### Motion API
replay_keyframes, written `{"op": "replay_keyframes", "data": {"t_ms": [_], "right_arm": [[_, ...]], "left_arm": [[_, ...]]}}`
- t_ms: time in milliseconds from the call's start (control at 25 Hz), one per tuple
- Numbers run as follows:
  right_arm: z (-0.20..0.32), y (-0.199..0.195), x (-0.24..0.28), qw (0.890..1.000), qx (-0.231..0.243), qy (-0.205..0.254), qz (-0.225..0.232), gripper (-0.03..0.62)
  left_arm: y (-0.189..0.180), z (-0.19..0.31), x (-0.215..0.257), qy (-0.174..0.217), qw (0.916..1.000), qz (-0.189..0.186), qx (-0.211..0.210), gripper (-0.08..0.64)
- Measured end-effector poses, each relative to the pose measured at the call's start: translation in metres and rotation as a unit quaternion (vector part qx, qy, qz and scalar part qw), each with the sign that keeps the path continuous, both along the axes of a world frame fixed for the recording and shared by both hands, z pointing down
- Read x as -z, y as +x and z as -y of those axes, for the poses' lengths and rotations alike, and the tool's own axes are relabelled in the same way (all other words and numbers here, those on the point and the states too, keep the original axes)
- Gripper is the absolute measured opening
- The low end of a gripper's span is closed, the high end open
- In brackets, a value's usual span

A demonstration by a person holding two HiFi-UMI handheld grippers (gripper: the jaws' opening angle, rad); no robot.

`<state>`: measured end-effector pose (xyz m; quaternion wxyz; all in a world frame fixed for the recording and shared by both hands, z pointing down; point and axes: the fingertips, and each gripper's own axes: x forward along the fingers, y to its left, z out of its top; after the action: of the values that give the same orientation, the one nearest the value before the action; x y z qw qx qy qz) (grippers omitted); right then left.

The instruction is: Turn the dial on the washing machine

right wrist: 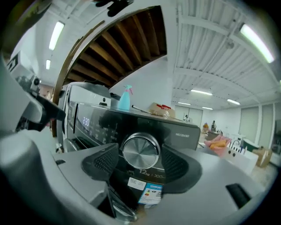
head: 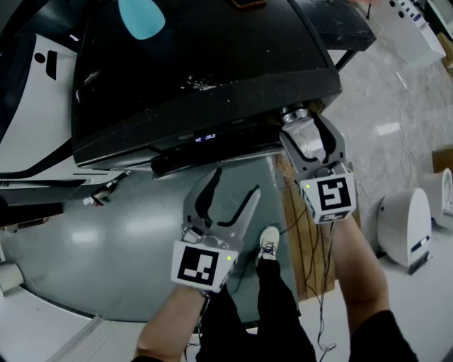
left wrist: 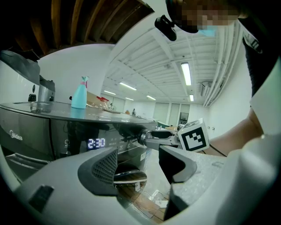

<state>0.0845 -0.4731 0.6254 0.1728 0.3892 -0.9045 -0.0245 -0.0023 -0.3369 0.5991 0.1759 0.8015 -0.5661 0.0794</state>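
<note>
Right gripper [head: 306,121] is straddling the dial [right wrist: 140,150], jaws apart, at the washer's [head: 198,63] right end. Dial axis is running straight along the jaws, pads probably not touching it. Left gripper [head: 236,184] is hanging open and empty, nearer and left.

Head view: above the washing machine [head: 198,71], facing steeply down onto its dark top and front edge, fairly near.
Left gripper view: low before the washing machine's front, facing its panel slantwise, a little way off.
Right gripper view: close against the washing machine's front, facing the dial [right wrist: 140,150] squarely.
Shared: all three take in the lit display [left wrist: 96,143] and the blue spray bottle [head: 141,18] on the washing machine's top.
</note>
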Motion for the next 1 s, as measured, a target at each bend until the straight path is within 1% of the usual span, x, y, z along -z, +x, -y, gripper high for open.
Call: {"op": "replay_keyframes", "data": {"t_ms": [120,200,280,400,520,600,680,760,800,880,1000], "right_arm": [[0.0002,-0.0013,-0.0004,0.998,0.003,0.032,-0.052,0.288],[0.0011,-0.0016,-0.0001,0.996,0.002,0.052,-0.074,0.285],[0.0009,-0.0029,-0.0005,0.995,0.005,0.062,-0.083,0.281],[0.0009,-0.0036,-0.0015,0.995,0.003,0.059,-0.079,0.271],[0.0014,-0.0020,-0.0012,0.998,-0.006,0.035,-0.051,0.264],[0.0022,-0.0008,-0.0009,1.000,-0.012,0.011,-0.018,0.262],[0.0043,0.0001,-0.0001,0.999,-0.012,-0.013,0.034,0.262],[0.0069,0.0015,0.0004,0.995,-0.012,-0.034,0.088,0.263],[0.0076,0.0025,0.0002,0.993,-0.015,-0.046,0.108,0.263],[0.0082,0.0034,0.0001,0.991,-0.021,-0.056,0.124,0.264],[0.0070,0.0026,-0.0006,0.993,-0.022,-0.044,0.106,0.267]], "left_arm": [[-0.0006,-0.0001,-0.0007,0.001,1.0000,0.000,0.000,0.275],[-0.0009,-0.0003,-0.0017,0.000,1.0000,0.000,0.000,0.276],[-0.0005,-0.0008,-0.0026,-0.001,1.0000,0.000,0.000,0.276],[-0.0001,-0.0018,-0.0037,-0.004,1.0000,-0.001,-0.001,0.275],[0.0000,-0.0023,-0.0041,-0.005,1.0000,-0.002,-0.001,0.275],[0.0000,-0.0023,-0.0040,-0.005,1.0000,-0.002,-0.002,0.275],[-0.0006,-0.0022,-0.0040,-0.004,1.0000,-0.002,-0.001,0.276],[-0.0013,-0.0021,-0.0037,-0.002,1.0000,-0.001,0.000,0.275],[-0.0015,-0.0020,-0.0034,-0.001,1.0000,-0.001,0.001,0.276],[-0.0016,-0.0023,-0.0031,-0.001,1.0000,-0.002,0.001,0.275],[-0.0022,-0.0037,-0.0036,-0.002,1.0000,-0.002,0.001,0.275]]}}
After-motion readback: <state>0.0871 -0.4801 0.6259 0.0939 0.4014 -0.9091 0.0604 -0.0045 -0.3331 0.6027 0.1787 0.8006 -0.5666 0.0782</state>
